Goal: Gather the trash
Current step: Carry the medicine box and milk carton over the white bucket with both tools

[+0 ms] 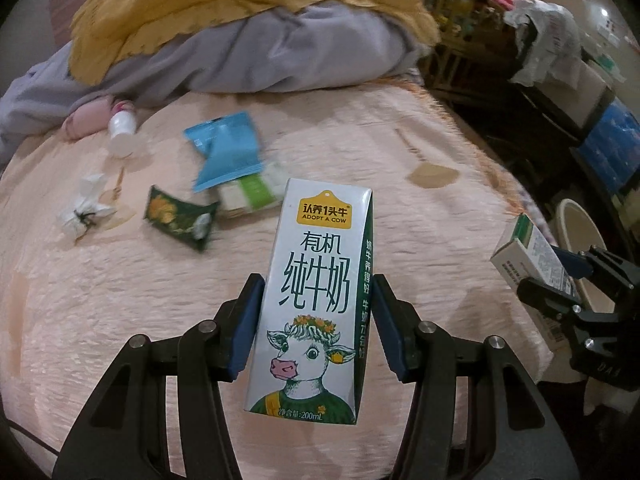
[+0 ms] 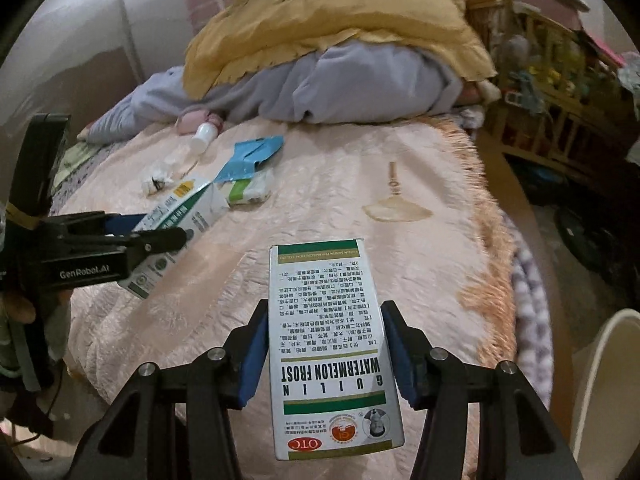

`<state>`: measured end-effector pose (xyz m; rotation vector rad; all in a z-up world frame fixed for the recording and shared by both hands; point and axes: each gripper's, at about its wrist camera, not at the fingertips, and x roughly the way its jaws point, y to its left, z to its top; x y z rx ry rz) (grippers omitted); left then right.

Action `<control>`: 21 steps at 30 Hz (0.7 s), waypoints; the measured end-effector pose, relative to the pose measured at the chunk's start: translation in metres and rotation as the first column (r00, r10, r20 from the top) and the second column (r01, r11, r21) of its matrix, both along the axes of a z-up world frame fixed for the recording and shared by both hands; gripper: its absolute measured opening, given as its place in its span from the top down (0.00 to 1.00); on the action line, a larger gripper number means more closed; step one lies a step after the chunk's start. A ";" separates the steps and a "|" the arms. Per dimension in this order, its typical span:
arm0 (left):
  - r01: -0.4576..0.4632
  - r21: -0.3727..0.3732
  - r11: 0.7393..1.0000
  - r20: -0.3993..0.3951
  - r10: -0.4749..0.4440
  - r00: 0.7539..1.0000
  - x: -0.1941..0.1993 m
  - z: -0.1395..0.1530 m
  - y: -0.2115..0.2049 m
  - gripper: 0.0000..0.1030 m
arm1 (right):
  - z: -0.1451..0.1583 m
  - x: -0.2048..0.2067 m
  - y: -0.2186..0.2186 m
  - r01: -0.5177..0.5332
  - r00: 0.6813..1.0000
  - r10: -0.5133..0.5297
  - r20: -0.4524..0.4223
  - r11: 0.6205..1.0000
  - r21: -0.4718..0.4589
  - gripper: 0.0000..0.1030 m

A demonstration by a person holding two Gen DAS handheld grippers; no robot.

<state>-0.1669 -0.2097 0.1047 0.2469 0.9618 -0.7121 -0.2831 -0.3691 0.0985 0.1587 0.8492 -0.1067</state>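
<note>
My left gripper (image 1: 317,280) is shut on an upright white-and-green milk carton (image 1: 316,300) with a cow picture, held above the pink bedspread (image 1: 120,320). In the right wrist view, my right gripper (image 2: 326,306) is shut on a white-and-green medicine box (image 2: 332,352), its blue pads pressing both long sides. Each gripper also shows in the other view: the right gripper (image 1: 560,284) with its box (image 1: 528,256), and the left gripper (image 2: 160,236) with the carton (image 2: 180,216). On the bed lie a blue packet (image 1: 224,152), a green wrapper (image 1: 180,216), a tissue pack (image 1: 252,196), a crumpled tissue (image 1: 84,208) and a small white bottle (image 1: 120,132).
A white bin (image 2: 604,380) stands off the bed's right edge. A yellow blanket (image 1: 240,4) and a grey quilt (image 1: 260,56) are heaped at the far side of the bed. Cluttered wooden shelves (image 2: 552,92) fill the right. A hand in a sleeve (image 2: 24,308) holds the left gripper.
</note>
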 end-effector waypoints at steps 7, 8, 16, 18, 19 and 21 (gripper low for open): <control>0.071 0.000 0.997 0.042 -0.071 0.997 -0.029 0.017 -0.035 0.50 | 0.011 -0.032 -0.025 0.072 0.997 -0.073 0.037 0.997 0.022 0.49; 0.081 -0.002 0.997 0.046 -0.081 0.996 -0.032 0.020 -0.041 0.50 | 0.013 -0.037 -0.028 0.084 0.996 -0.084 0.042 0.996 0.022 0.49; 0.157 -0.005 0.988 0.065 -0.156 0.986 -0.063 0.029 -0.084 0.50 | 0.020 -0.074 -0.061 0.174 0.983 -0.175 0.056 0.985 0.018 0.49; 0.180 -0.002 0.984 0.071 -0.179 0.981 -0.070 0.030 -0.094 0.50 | 0.021 -0.083 -0.070 0.197 0.978 -0.198 0.060 0.980 0.025 0.49; 0.193 0.001 0.981 0.075 -0.192 0.978 -0.075 0.031 -0.100 0.50 | 0.021 -0.086 -0.073 0.205 0.977 -0.206 0.061 0.978 0.027 0.49; 0.211 0.005 0.978 0.080 -0.210 0.974 -0.082 0.032 -0.109 0.50 | 0.022 -0.096 -0.081 0.229 0.971 -0.231 0.065 0.973 0.029 0.49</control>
